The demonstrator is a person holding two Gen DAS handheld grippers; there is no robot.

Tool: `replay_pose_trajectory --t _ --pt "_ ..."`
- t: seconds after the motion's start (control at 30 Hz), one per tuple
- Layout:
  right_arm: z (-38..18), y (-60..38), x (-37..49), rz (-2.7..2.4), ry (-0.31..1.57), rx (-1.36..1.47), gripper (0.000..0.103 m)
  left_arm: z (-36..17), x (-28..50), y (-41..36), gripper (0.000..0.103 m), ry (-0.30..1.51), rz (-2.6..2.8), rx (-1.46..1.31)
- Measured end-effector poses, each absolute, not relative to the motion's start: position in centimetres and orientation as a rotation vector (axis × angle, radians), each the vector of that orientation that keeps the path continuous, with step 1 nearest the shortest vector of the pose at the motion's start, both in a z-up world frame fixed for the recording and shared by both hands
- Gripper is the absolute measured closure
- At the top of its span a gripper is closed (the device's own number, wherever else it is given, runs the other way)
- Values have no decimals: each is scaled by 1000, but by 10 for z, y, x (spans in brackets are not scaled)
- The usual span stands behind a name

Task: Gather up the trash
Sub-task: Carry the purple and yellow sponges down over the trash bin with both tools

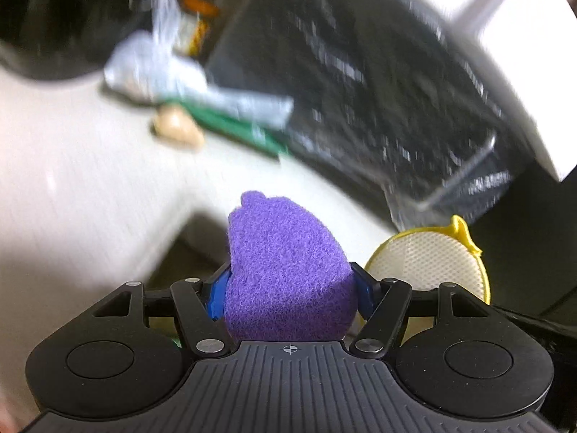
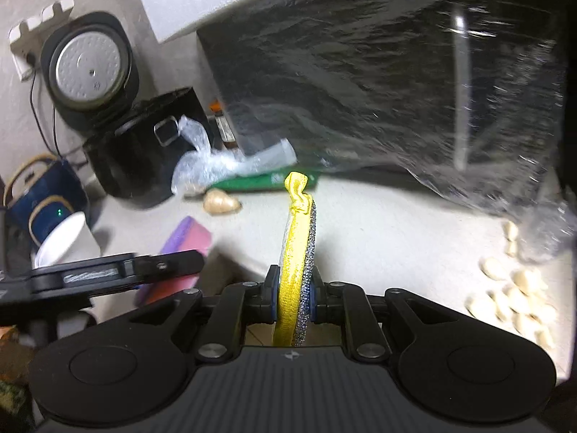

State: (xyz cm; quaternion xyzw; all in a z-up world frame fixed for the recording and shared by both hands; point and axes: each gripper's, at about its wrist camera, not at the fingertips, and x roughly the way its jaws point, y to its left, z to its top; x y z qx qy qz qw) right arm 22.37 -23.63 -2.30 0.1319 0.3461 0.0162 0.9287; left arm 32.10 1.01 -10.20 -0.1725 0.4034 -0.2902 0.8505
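Note:
My left gripper (image 1: 290, 288) is shut on a purple scouring sponge (image 1: 285, 270) with a pink back, held above the counter edge; it also shows in the right wrist view (image 2: 187, 241). My right gripper (image 2: 294, 288) is shut on a round yellow scrubbing pad (image 2: 294, 252) with a glittery grey face, held edge-on; it shows at the right in the left wrist view (image 1: 432, 256). On the white counter (image 2: 378, 223) lie a crumpled clear plastic bag (image 2: 216, 166), a green wrapper (image 2: 259, 182), a beige scrap (image 2: 220, 200) and several pale peanut-like pieces (image 2: 515, 288).
A large black box wrapped in clear plastic (image 2: 396, 83) stands at the back of the counter. A black rice cooker with its lid raised (image 2: 108, 108), a white cup (image 2: 68, 245) and a blue bag (image 2: 43, 202) are at the left, beyond the counter edge.

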Motion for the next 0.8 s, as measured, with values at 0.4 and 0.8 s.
replay_pose_trajectory --t 0.4,0.8 --pt "-122 -277 181 346 950 241 88 -274 236 -19 31 1227 -276 -354" --pt "-294 -302 163 313 1229 228 89 -521 264 -21 31 1392 -63 -386"
